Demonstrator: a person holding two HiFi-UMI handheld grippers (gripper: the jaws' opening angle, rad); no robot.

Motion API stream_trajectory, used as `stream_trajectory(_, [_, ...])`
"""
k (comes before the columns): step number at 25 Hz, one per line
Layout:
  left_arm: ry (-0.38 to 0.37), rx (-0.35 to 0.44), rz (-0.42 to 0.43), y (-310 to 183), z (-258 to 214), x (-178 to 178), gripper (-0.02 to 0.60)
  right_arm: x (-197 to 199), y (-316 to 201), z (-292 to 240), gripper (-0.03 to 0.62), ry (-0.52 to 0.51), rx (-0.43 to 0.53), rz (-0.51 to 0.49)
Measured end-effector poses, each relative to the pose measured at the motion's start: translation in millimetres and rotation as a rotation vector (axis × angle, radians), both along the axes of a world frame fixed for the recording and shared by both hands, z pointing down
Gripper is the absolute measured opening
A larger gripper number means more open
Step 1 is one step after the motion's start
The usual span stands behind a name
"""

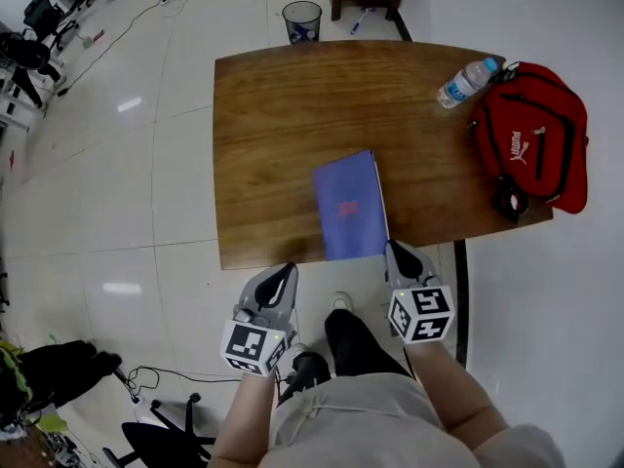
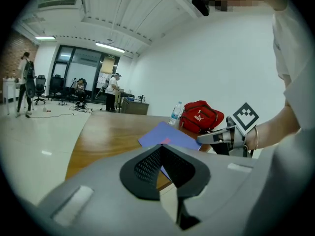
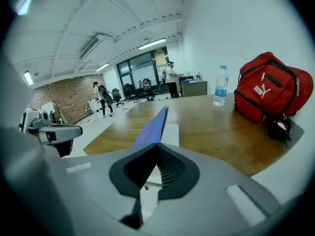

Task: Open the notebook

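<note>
The notebook (image 1: 349, 208) lies closed, blue cover up, on the wooden counter (image 1: 268, 135). It sits right of the middle, and its short near edge reaches the counter's near edge, perhaps just past it. Its long sides run away from the person. In the right gripper view a pale strip lies along the cover's right edge; I cannot tell what it is.

The right tool (image 1: 393, 249) has its tips together, nothing between them. It points at the notebook's near right corner from just off the counter edge, and whether it touches the corner is unclear. The left tool (image 1: 288, 269), tips also together and empty, hangs over the floor just short of the near edge. It is left of the notebook and apart from it.

Left of the notebook and beyond it the counter is bare wood as far as the left and far edges. To the right, a bare stretch separates the notebook from a red bag (image 1: 534, 135), which lies at the counter's right end and hangs over that edge. A water bottle (image 1: 466, 83) stands near the far right corner, beside the bag. A waste bin (image 1: 301, 19) stands on the floor past the far edge.
</note>
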State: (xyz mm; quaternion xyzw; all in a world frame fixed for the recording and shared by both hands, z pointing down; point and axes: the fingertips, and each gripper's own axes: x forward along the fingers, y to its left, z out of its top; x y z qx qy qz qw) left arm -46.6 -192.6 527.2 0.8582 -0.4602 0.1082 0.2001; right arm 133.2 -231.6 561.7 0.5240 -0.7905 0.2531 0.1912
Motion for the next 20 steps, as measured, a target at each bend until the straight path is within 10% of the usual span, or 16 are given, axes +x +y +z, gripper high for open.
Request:
stream_trajectory(11, [-0.049, 0.075, -0.198, 39.9, -41.6, -107.0, 0.005, -149.1, 17.3, -68.0, 0.017, -0.141, 0.104, -0.254])
stream_trajectory(20, [-0.051, -0.007, -0.371, 91.0, -7.7, -162.8, 0.005, -237.1, 50.5, -6.0, 0.013, -0.151, -0.049, -0.364])
